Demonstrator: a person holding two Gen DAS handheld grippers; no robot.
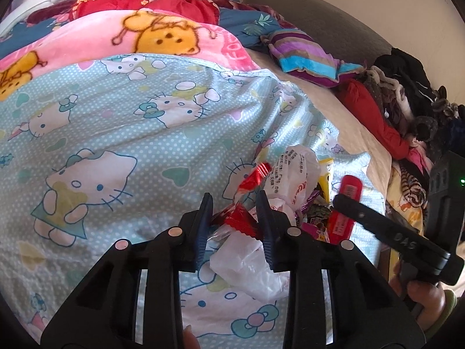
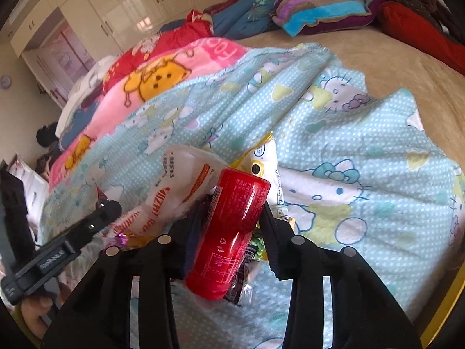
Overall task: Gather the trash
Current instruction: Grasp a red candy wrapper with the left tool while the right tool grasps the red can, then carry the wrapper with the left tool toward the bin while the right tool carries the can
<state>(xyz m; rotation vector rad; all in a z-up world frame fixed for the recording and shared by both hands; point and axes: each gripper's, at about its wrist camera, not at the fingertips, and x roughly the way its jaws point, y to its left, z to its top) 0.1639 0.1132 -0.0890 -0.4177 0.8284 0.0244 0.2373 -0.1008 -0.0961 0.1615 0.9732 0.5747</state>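
Note:
A heap of trash lies on the Hello Kitty sheet [image 1: 116, 133]: a white printed plastic bag [image 1: 293, 174], a yellow packet [image 1: 325, 174], small wrappers and a clear plastic bag [image 1: 250, 267]. My left gripper [image 1: 235, 203] has its jaws around a red foil wrapper [image 1: 238, 218] and touching it. My right gripper [image 2: 232, 212] is shut on a red can [image 2: 232, 226], held tilted just above the heap; the can also shows in the left wrist view [image 1: 345, 212]. The white bag [image 2: 180, 186] sits just left of the can.
Folded blankets [image 1: 162, 37] and a striped pillow [image 1: 305, 55] lie further back on the bed. A pile of clothes [image 1: 407, 104] lines the right side. The bare beige mattress [image 2: 377, 58] lies beyond the sheet. Wardrobes [image 2: 116, 11] stand behind the bed.

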